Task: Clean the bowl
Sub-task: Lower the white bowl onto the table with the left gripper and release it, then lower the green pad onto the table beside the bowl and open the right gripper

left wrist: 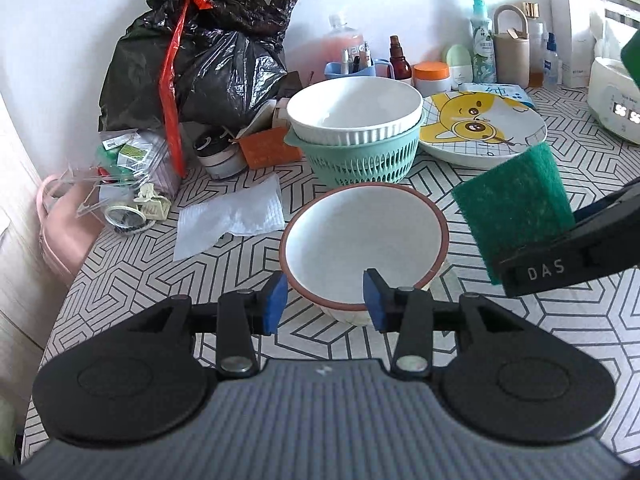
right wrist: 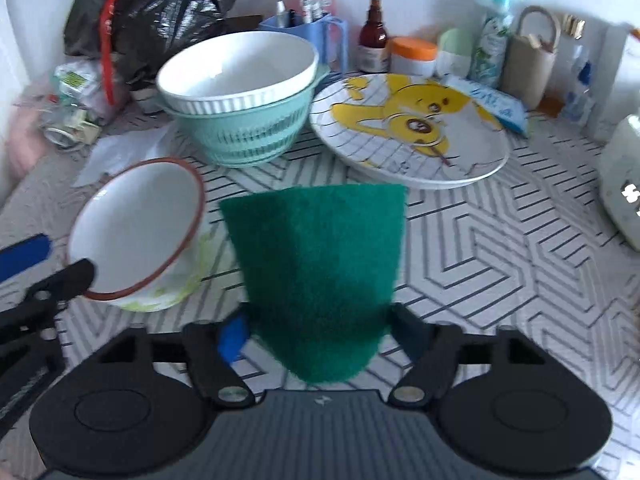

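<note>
A white bowl with a brown rim (left wrist: 360, 236) stands tipped on the patterned tabletop (left wrist: 520, 360), its opening turned toward the right. My left gripper (left wrist: 326, 304) is shut on the bowl's near lower edge, a blue pad on each side. In the right wrist view the bowl (right wrist: 136, 232) sits at the left with the left gripper (right wrist: 52, 268) at its rim. My right gripper (right wrist: 320, 332) is shut on a green scouring pad (right wrist: 320, 264), which sticks up between its fingers. In the left wrist view the scouring pad (left wrist: 516, 204) hovers just right of the bowl, apart from it.
Behind the bowl a white ribbed bowl (left wrist: 356, 112) rests in a mint colander (left wrist: 360, 156). A cartoon-printed plate (left wrist: 484, 128) lies at back right, a paper towel (left wrist: 232, 216) and a black rubbish bag (left wrist: 200, 48) to the left. Bottles and jars (left wrist: 480, 52) line the wall; a white appliance (left wrist: 616, 96) stands at far right.
</note>
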Demonstrator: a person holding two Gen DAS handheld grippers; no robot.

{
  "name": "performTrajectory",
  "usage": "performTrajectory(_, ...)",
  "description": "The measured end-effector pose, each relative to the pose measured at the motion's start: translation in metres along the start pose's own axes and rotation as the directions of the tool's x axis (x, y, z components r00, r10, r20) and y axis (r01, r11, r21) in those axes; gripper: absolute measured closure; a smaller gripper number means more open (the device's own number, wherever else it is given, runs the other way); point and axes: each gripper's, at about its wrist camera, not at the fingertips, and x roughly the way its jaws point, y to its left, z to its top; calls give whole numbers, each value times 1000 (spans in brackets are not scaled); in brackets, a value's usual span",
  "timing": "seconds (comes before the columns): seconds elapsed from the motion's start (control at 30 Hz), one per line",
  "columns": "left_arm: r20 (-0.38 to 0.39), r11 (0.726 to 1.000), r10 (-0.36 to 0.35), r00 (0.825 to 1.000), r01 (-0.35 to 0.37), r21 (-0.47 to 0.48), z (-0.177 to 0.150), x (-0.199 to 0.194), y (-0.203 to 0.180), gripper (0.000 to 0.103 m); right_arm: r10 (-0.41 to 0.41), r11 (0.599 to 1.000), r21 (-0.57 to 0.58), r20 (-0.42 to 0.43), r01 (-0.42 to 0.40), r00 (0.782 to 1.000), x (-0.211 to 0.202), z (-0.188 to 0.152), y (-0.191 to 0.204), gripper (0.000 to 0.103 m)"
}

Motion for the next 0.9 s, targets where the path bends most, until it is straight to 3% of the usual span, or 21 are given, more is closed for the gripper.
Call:
performTrajectory(0.2,-1,999,27,1000,-27,-34,-2,0,6,31,-64,998,-3,-27,64,998,3,-3,-8,2)
performTrajectory(0.27,-2,999,33,999,-33,-39,-2,-1,7,24,-38,999,34,-17,38,999,0,-7,-15,2)
performTrajectory(0.37,-33,999,12,999,-13,-43,-3,0,7,0,26,989,144,53,-34,998,-17,-17,-30,2)
performTrajectory(0.47,-86,999,9,996,-12,-37,-7,5,0,0,77,957,266,153,-116,985,-39,-37,-34,2)
performTrajectory(0.6,-194,999,32,980,-37,-23,-14,13,-11,0,65,962,248,180,-110,981,-47,-47,-22,2)
performTrajectory(0.8,-123,995,-39,992,27,-95,-30,-15,-14,0,31,981,183,207,-69,978,-63,-67,-3,2)
performTrajectory(0.9,-90,994,-15,996,6,-105,-33,-29,-15,0,36,981,177,226,-77,973,-71,-75,-1,1)
